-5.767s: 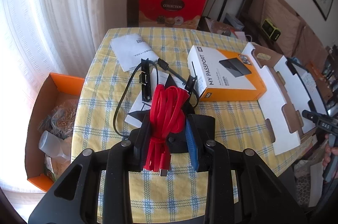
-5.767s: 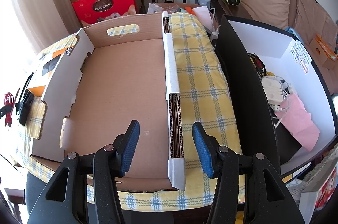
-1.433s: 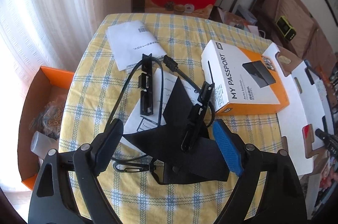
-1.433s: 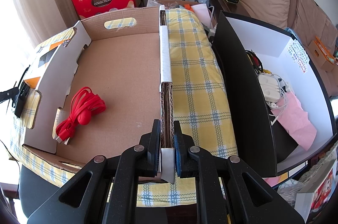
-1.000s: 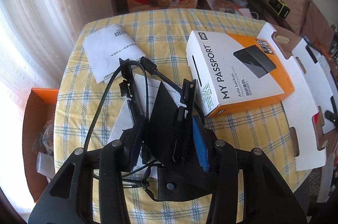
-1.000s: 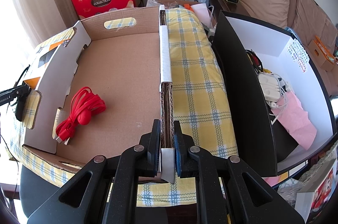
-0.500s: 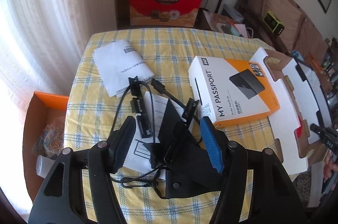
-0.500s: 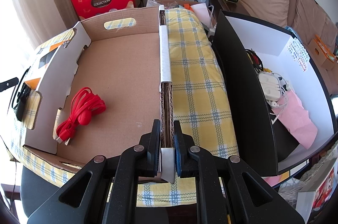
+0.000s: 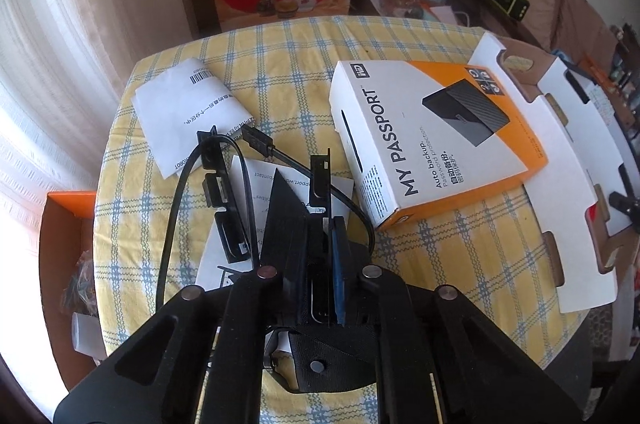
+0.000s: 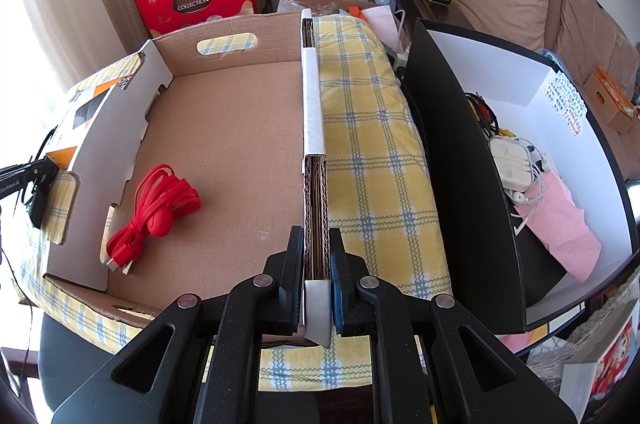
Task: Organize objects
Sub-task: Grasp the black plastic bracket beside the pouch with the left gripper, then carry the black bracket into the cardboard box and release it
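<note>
The cardboard tray (image 10: 224, 128) floor is left mostly free; only the red cable (image 10: 156, 208) lies near-left. The near-left tablecloth (image 9: 460, 244) is crowded by the black cable (image 9: 176, 200), papers (image 9: 188, 108) and orange box (image 9: 436, 140).

The left gripper (image 9: 320, 244) has closed on the black plastic bracket (image 9: 321, 180)

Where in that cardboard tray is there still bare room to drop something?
Most of the cardboard tray floor is bare, from the red cable at its near left corner across to the right wall and back to the handle-slot wall. Only that corner is crowded.
</note>
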A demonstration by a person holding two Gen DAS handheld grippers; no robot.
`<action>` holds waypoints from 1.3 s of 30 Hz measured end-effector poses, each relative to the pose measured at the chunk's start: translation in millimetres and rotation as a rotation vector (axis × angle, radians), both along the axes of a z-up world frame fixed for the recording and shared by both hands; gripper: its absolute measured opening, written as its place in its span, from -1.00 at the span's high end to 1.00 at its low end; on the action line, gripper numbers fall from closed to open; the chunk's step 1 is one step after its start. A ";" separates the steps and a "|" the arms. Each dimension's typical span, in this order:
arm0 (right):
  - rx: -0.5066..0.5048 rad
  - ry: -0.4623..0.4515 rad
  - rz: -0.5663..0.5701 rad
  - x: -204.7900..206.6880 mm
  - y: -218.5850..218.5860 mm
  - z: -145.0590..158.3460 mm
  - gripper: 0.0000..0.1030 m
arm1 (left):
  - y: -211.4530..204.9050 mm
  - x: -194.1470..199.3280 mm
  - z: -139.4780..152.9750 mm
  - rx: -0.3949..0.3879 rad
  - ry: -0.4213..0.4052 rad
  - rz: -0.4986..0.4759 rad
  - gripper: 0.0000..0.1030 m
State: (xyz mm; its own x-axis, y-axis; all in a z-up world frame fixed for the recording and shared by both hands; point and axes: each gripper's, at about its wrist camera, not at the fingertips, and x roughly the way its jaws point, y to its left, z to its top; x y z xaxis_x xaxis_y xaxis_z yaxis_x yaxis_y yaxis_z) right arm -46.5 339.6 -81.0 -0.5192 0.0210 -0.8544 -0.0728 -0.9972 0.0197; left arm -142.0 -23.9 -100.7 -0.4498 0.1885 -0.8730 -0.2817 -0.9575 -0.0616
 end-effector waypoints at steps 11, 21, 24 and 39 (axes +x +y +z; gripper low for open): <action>0.000 0.000 0.000 0.0 0.2 0.0 0.80 | -8.5 16.2 42.8 0.101 0.078 0.028 0.81; -0.005 0.000 -0.001 -0.2 0.4 -0.2 0.80 | 55.0 45.0 83.7 0.190 0.107 -0.107 0.81; -0.007 0.000 -0.001 -0.2 0.4 -0.2 0.80 | 83.2 53.0 86.9 0.211 0.095 -0.170 0.81; -0.040 0.001 -0.008 0.3 3.2 -1.6 0.80 | 212.1 85.5 57.3 0.187 0.004 -0.426 0.81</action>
